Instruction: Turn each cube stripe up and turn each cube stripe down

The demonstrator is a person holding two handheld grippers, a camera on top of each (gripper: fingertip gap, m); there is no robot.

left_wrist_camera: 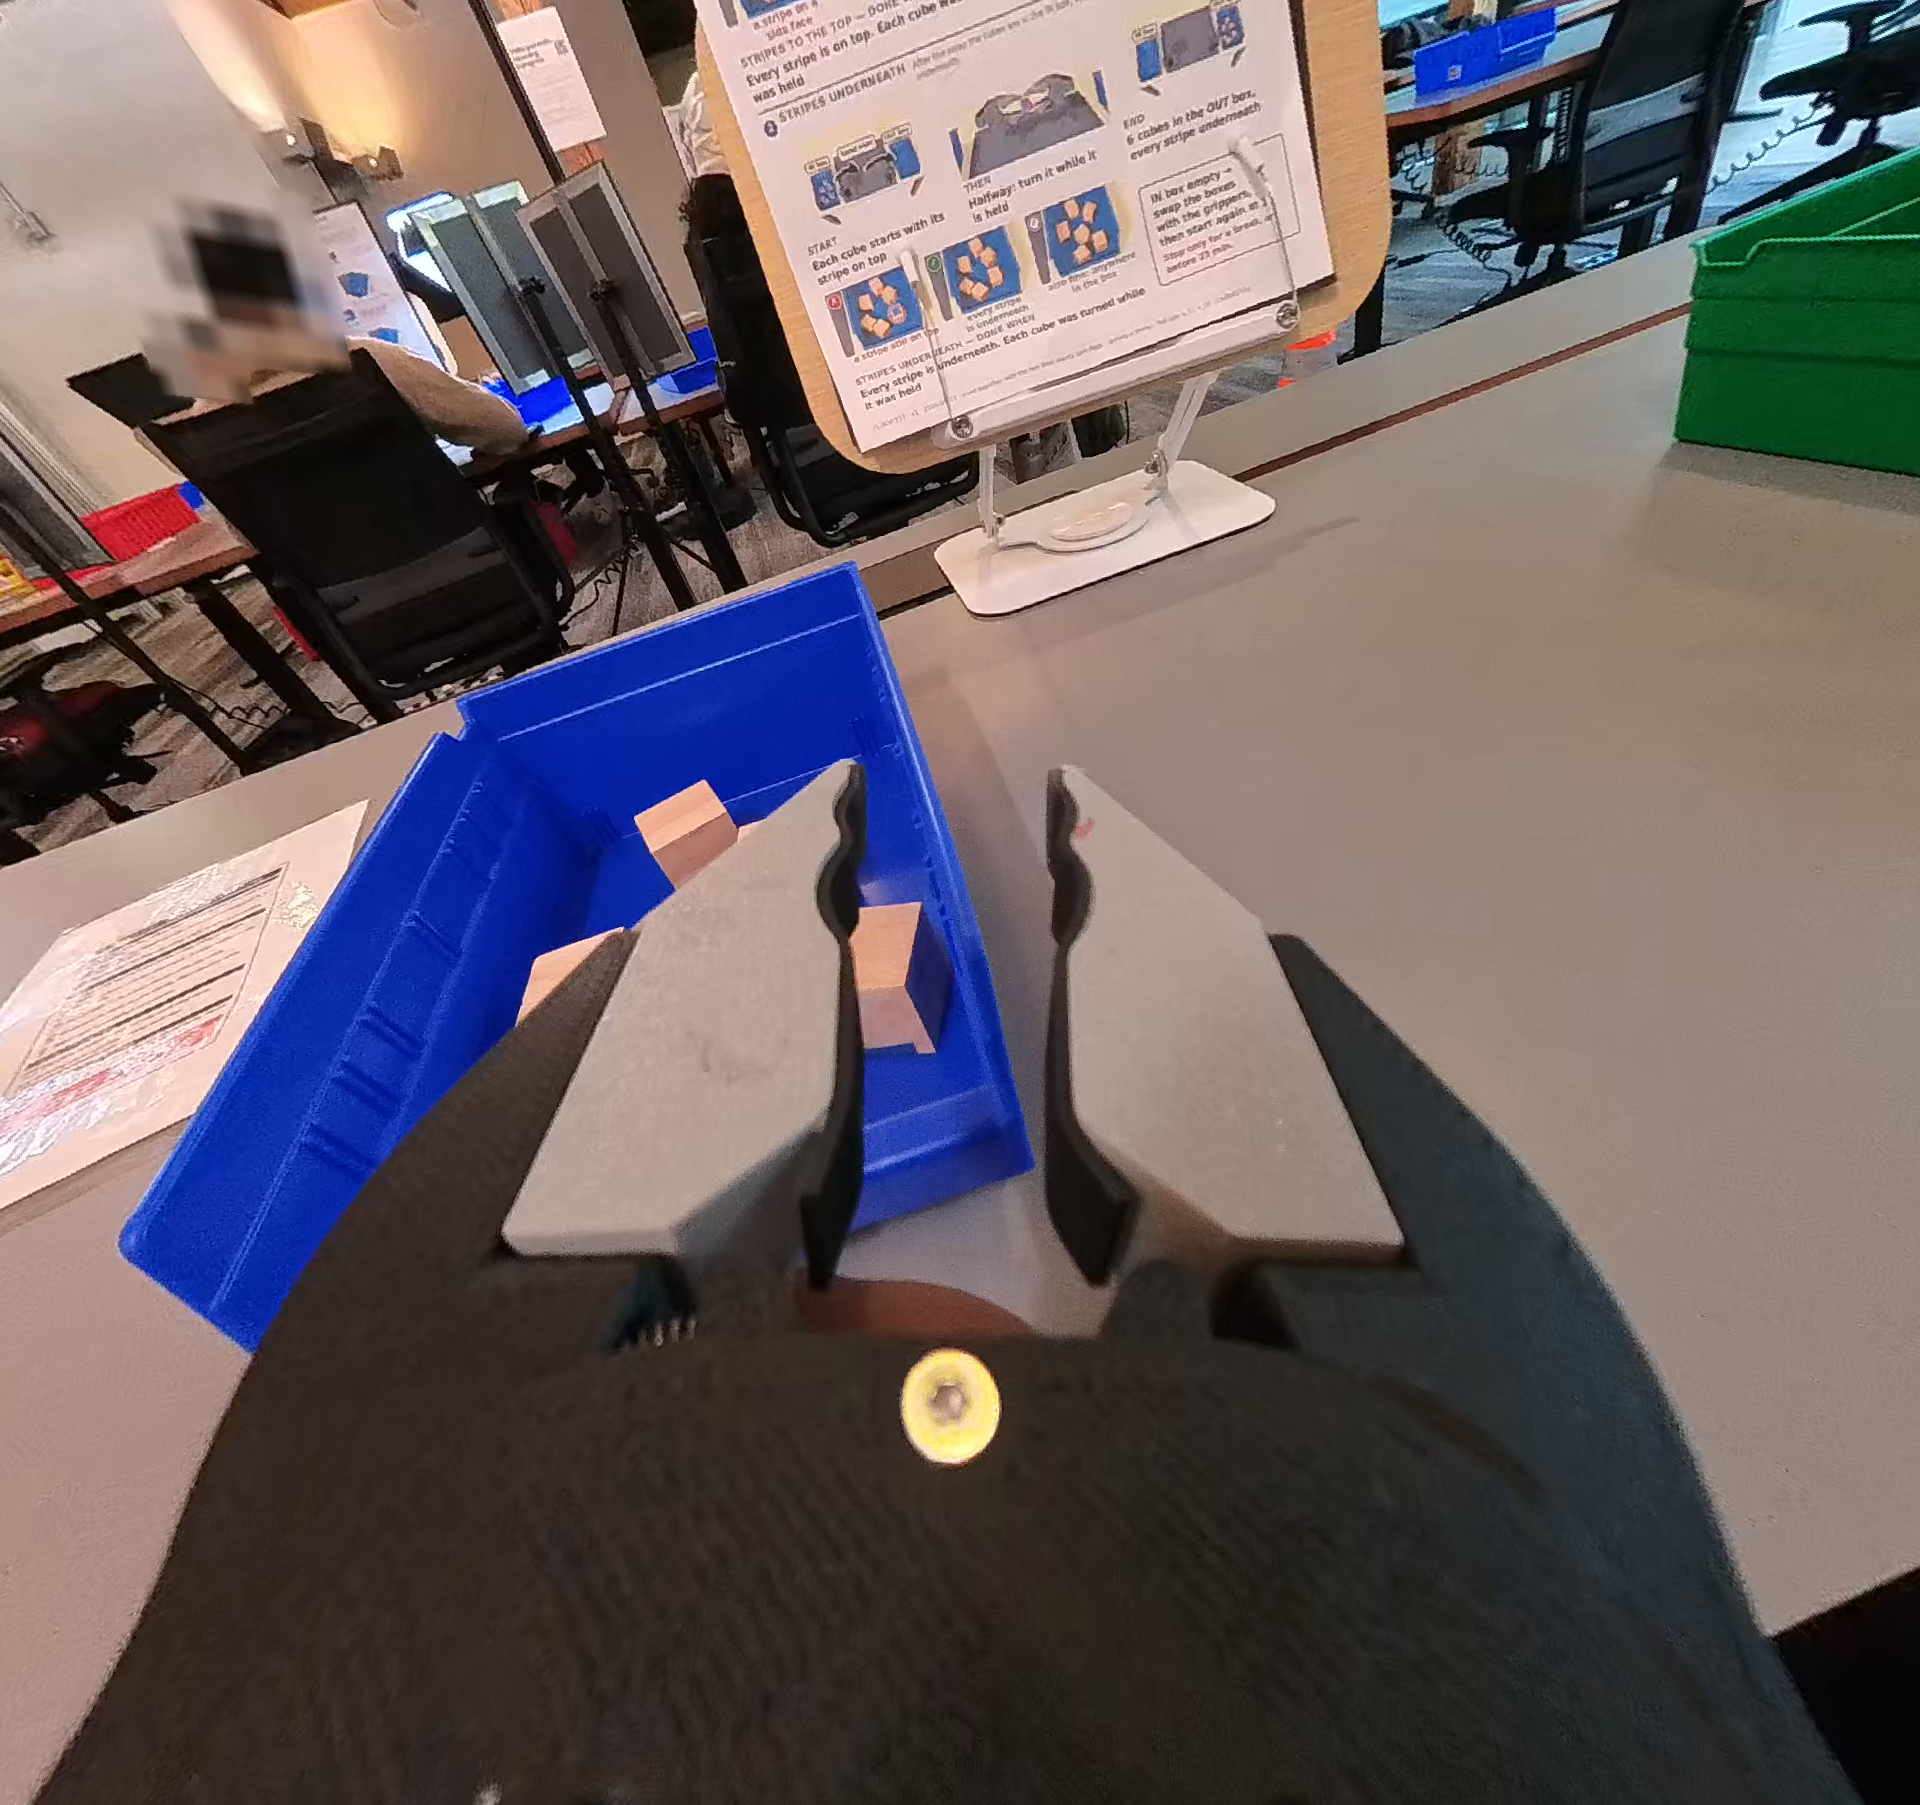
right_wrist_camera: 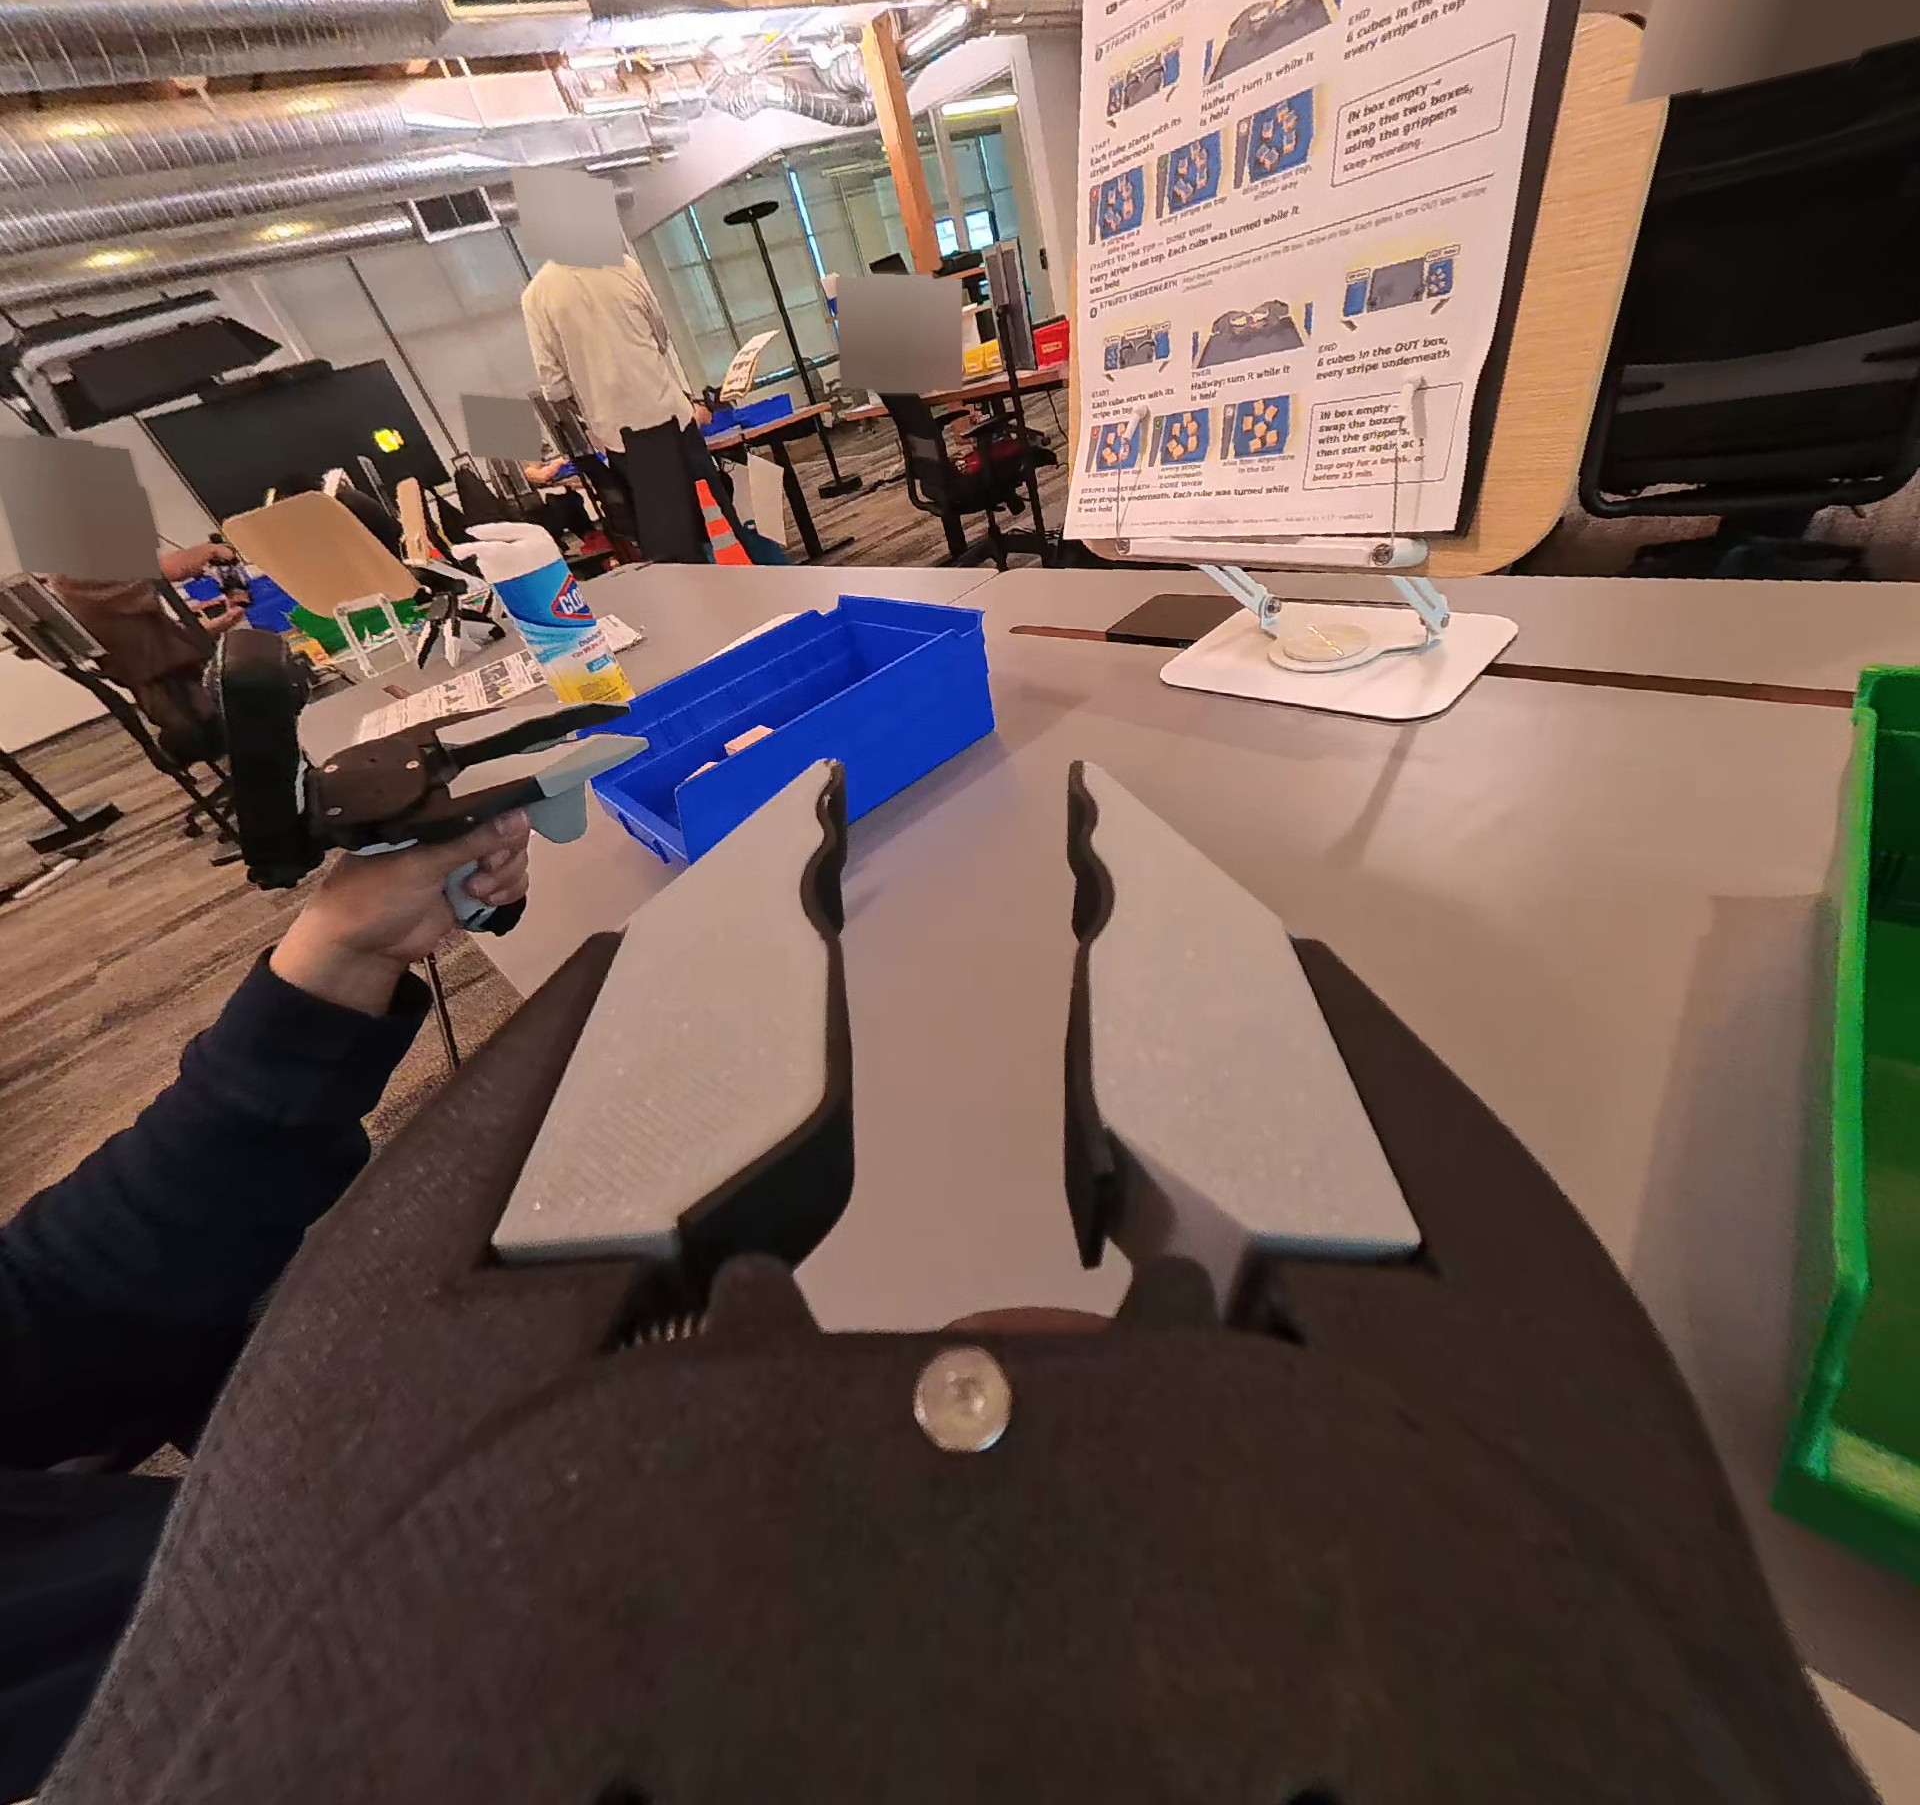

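A blue bin [left_wrist_camera: 416, 976] sits on the grey table and holds wooden cubes. One cube [left_wrist_camera: 686, 830] lies at its far end, one [left_wrist_camera: 899, 976] by its right wall, and a third [left_wrist_camera: 566, 971] is partly hidden behind my left finger. No stripe shows on them. My left gripper [left_wrist_camera: 951, 799] is open and empty, above the bin's right wall. My right gripper [right_wrist_camera: 951, 789] is open and empty over bare table, right of the blue bin [right_wrist_camera: 831, 695]. The left gripper [right_wrist_camera: 613, 732] also shows in the right wrist view, held in a hand at the bin's near end.
A green bin [left_wrist_camera: 1808, 342] stands at the right, close to my right gripper in the right wrist view [right_wrist_camera: 1870, 1080]. An instruction sheet on a white stand [left_wrist_camera: 1101, 529] is at the back. A printed sheet [left_wrist_camera: 156, 986] lies left of the blue bin. A wipes canister [right_wrist_camera: 551, 612] stands beyond.
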